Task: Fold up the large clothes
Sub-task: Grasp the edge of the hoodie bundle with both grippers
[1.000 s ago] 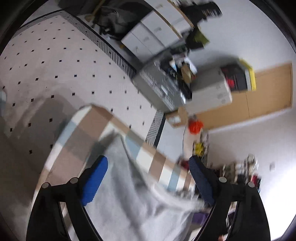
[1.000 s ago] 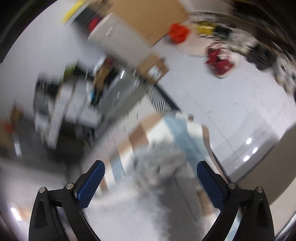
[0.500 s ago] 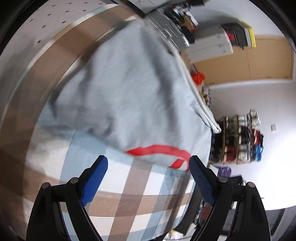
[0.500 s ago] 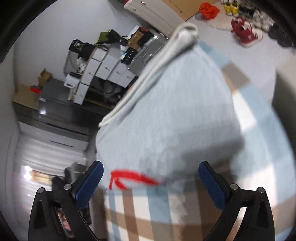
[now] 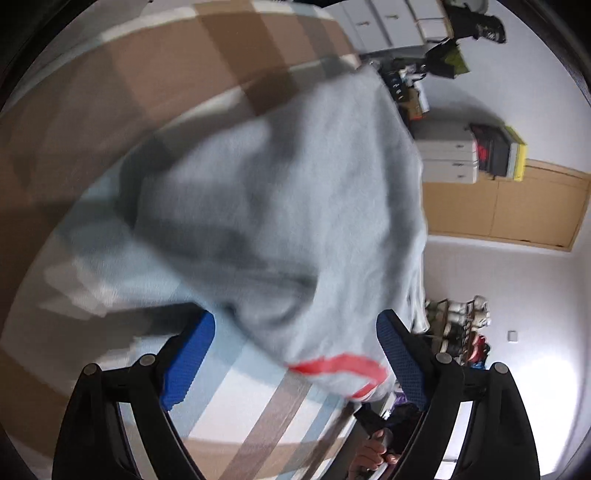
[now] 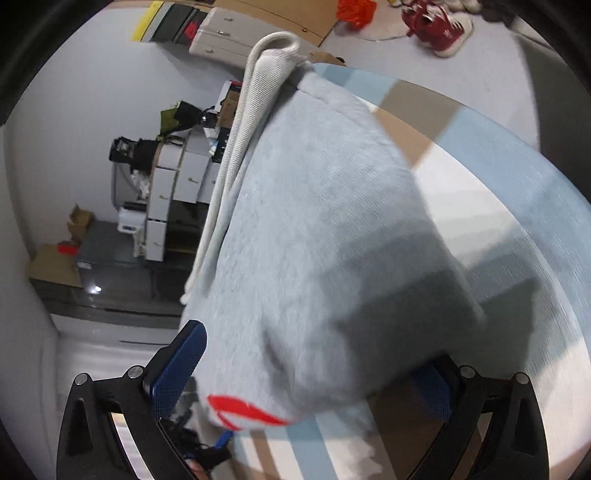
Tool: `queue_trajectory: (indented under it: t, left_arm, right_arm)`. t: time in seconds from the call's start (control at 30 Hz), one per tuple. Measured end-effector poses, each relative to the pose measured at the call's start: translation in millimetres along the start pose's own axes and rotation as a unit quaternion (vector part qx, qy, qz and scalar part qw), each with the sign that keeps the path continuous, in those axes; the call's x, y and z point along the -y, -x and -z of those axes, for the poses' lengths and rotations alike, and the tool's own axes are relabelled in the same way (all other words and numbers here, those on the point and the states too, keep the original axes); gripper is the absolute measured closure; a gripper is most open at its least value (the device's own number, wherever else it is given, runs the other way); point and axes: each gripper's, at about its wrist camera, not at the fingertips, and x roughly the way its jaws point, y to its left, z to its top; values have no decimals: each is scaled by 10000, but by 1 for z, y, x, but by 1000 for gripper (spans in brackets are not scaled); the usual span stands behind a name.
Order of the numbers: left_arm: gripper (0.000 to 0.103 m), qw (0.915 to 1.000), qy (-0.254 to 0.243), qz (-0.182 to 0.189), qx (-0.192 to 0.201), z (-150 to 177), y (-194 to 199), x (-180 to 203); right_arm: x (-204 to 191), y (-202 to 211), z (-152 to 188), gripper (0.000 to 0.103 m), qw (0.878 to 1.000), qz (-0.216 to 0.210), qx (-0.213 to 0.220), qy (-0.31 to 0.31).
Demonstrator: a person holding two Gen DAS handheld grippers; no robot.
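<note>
A light grey sweatshirt point(image 5: 277, 203) lies bunched on a table under a brown, blue and white plaid cloth point(image 5: 110, 92). Its near edge carries a red stripe point(image 5: 332, 363). My left gripper point(image 5: 295, 319) is open, and that near edge lies between the blue pads without being pinched. In the right wrist view the same sweatshirt point(image 6: 314, 240) fills the middle, its ribbed white hem point(image 6: 251, 110) at the far end and the red stripe point(image 6: 243, 406) by the left pad. My right gripper point(image 6: 310, 350) stands open around the near end. The cloth partly covers its right pad.
The plaid table's edge point(image 6: 517, 221) curves to the right. White drawer units point(image 6: 173, 192) and boxes stand by the wall. A wooden door point(image 5: 517, 206), a shoe rack point(image 5: 461, 325) and red shoes point(image 6: 439, 29) on the floor lie beyond. A hand point(image 5: 369, 454) shows below the table edge.
Both grippers have dropped and closed in on the sweatshirt. Its near edge with the red stripe has come from ahead of the fingertips to between the pads.
</note>
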Motion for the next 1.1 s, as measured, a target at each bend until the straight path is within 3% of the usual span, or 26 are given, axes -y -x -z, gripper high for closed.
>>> queue_trajectory:
  t: [0.1,0.13,0.17,0.2,0.23,0.47,0.8,0.87,1.1]
  left_arm:
    - [18,9999,-109,100,14,-13,-4,3]
    - [32,9998,-126,129,49,-8,-10,5]
    - [64,9998,-171,138,27,-11,-11,6]
    - [88,9996,-264,47,-26,-14,-15,9]
    - [94,9994,-316,101,-63,-10,-21,12]
    - [95,9976,-615,39,308,4,-21,22]
    - [95,9954,-611,184,710,15,-1,11]
    - [102,9946,-644,192,792,12,2,10]
    - [102,9955,-543,176,757,17,5,-9]
  right_arm:
    - [-15,-6,1,4,9990,334,115,265]
    - [-18,-8,4,30,9982,472,167,336]
    - [-20,-10,4,65,9961,734,201,439]
    - [-19,-7,6,69,9948,889,223,442]
    - [-14,-5,7,75,9952,844,279,403]
    - [-32,16,22,92,9833,940,886,1285]
    - [-32,38,38,97,9846,631,1276,1015]
    - [-30,42,42,97,9860,603,1234,951]
    - [-17,58,77,97,9854,659,1157,1059]
